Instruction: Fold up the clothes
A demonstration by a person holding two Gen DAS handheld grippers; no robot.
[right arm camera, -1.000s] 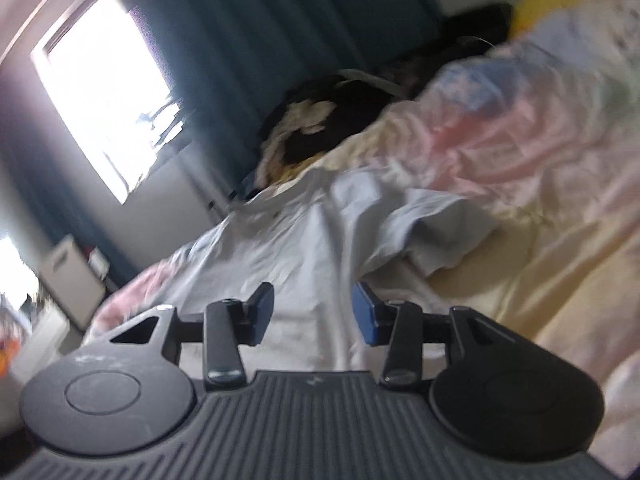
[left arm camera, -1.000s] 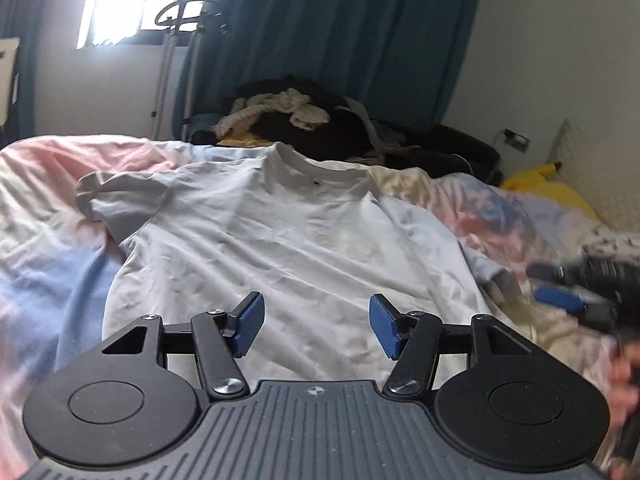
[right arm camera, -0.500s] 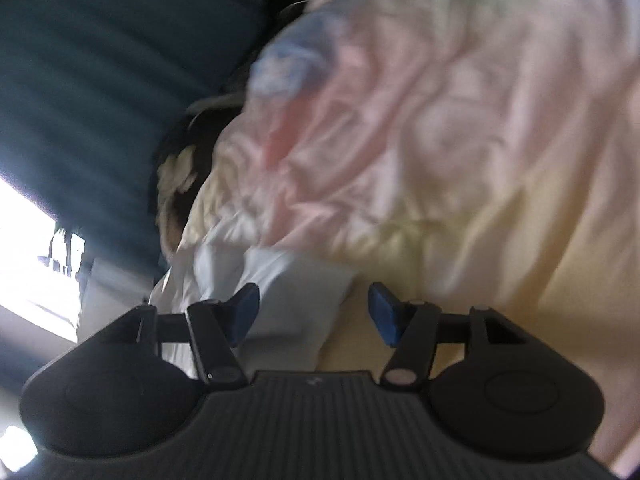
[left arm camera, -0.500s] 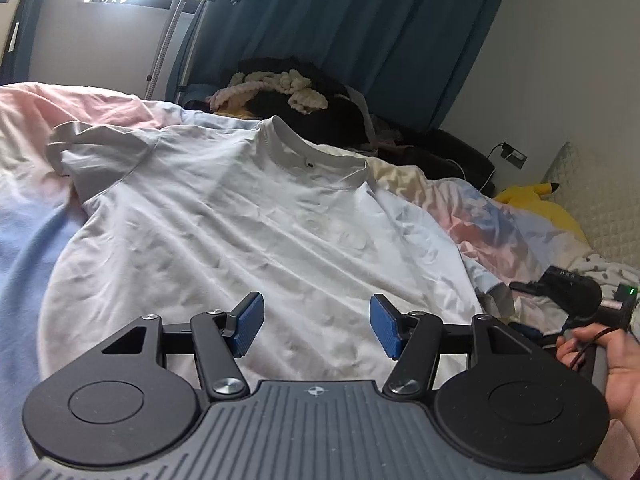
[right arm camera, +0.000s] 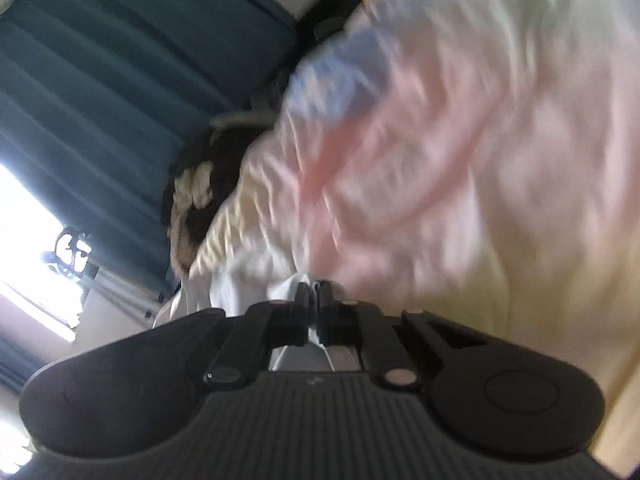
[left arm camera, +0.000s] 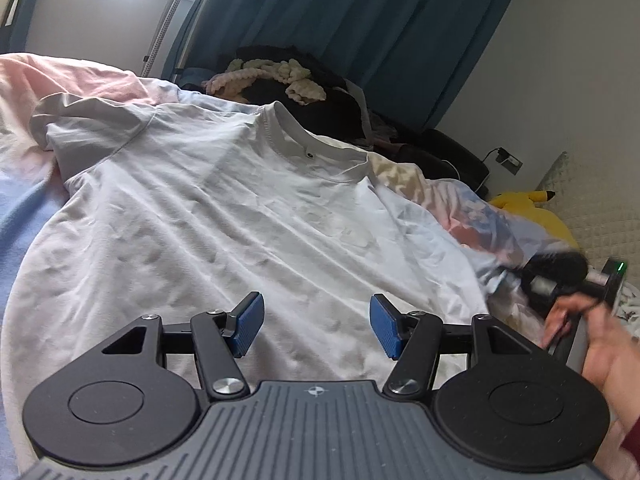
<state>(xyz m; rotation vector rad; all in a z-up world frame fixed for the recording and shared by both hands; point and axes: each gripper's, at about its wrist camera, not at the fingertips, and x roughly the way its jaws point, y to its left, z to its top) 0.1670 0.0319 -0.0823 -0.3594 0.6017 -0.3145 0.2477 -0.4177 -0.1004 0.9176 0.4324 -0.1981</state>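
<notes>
White T-shirt (left arm camera: 224, 216) on bedsheet (left arm camera: 80, 76)

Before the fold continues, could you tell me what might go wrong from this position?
The right hand-held gripper has just closed on a thin pinch of the white T-shirt; that fabric could slip out when pulled. The left hand-held gripper is open above the hem, so the shirt may drag crooked. The wrinkled bedsheet beneath could bunch into the fold.
</notes>
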